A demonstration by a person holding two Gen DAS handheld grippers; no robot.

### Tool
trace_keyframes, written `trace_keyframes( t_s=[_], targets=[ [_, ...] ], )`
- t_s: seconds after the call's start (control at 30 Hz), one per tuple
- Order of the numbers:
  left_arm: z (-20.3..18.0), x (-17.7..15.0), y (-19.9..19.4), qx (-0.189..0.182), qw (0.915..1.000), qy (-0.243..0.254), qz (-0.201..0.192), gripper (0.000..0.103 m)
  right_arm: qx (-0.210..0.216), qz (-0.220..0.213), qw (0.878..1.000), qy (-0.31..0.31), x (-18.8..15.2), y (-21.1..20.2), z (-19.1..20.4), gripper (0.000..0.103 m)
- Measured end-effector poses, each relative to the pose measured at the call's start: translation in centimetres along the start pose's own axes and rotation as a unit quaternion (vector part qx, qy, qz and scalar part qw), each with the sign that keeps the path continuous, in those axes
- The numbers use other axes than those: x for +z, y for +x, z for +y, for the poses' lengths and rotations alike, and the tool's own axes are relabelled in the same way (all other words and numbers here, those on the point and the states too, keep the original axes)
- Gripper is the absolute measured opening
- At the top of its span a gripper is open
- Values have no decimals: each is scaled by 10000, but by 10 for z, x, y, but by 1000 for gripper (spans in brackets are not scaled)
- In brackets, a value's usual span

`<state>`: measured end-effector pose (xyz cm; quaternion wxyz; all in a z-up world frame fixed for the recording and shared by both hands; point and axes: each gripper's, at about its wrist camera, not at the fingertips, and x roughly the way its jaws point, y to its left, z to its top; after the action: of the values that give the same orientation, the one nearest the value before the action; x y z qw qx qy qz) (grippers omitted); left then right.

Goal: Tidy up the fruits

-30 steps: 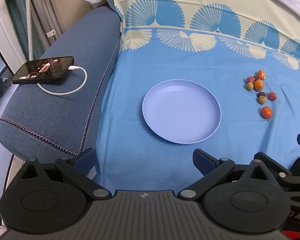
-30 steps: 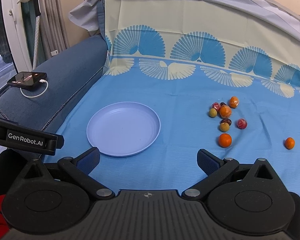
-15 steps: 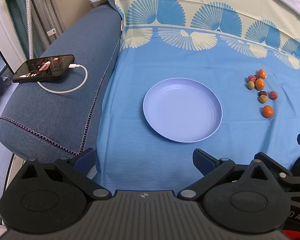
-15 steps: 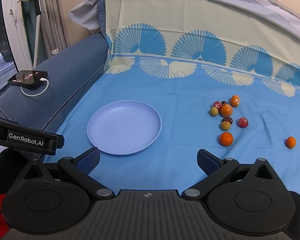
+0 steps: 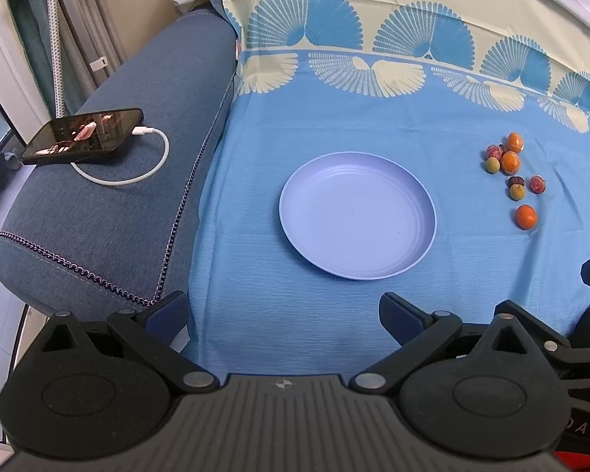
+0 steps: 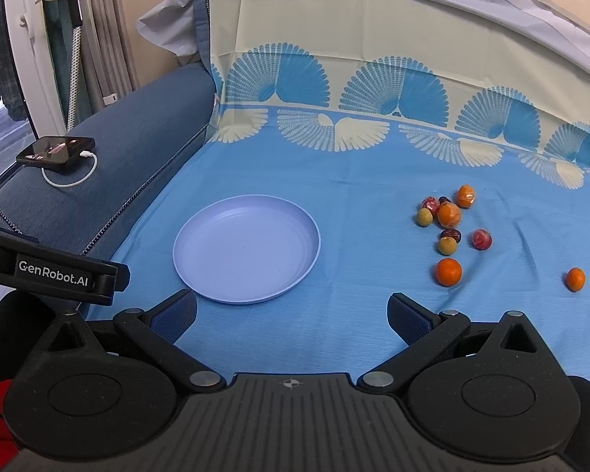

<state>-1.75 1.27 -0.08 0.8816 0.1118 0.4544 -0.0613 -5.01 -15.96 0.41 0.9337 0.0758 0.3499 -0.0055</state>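
A sofa is covered by a blue cloth (image 6: 334,181) printed with fan shapes, and a denim-blue armrest (image 5: 110,204) is seen at its left. On the armrest a phone (image 5: 83,136) is laid, with a white cable (image 5: 137,165) plugged into it and looped beside it.

A lavender plate (image 6: 247,248) is set on the cloth with nothing in it. The fruits are scattered well to its right: a cluster made up of two oranges (image 6: 449,214), two red fruits (image 6: 481,239), two yellow-green fruits (image 6: 447,245) and dark ones too small to be identified. Nearer the grippers, one orange (image 6: 448,271) is placed apart, and another orange (image 6: 575,279) is found farther right, alone.

The left gripper (image 5: 283,316) is held above the cloth's near edge, facing the plate, its fingers spread wide and nothing between them. The right gripper (image 6: 291,316) is likewise released and empty, with the plate ahead to the left and the fruits ahead to the right. No fruit is touched by either.
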Motion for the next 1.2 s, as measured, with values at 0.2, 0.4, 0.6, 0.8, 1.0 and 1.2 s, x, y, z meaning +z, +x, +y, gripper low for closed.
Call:
trace_keyframes(
  t_s=[0.2,0.4,0.6,0.8,1.0,1.2],
  targets=[
    [-2,-1,1,4,10000,54,8,103,29,37,10000,22,0,3,-1,103],
    [-5,0,6,93,9998,135,110,103,124,66,9998,148,-2,9,-4,103],
    [-12,6,10,130,9994,169,272,103,310,153,9980,533,-7,21,-18,103],
    [-45,17,24,-201,9971,465,565,103,-606,-557,9835,1609,-6,12,-78,103],
    [-114,50,38,-1411,9863,539,660,103,-2018,-923,9362,2726,-10,14,-189,103],
    [-227,77,86,-1660,9742,1378,662,103,-2882,-526,8939,3394,-14,63,-280,102]
  ],
)
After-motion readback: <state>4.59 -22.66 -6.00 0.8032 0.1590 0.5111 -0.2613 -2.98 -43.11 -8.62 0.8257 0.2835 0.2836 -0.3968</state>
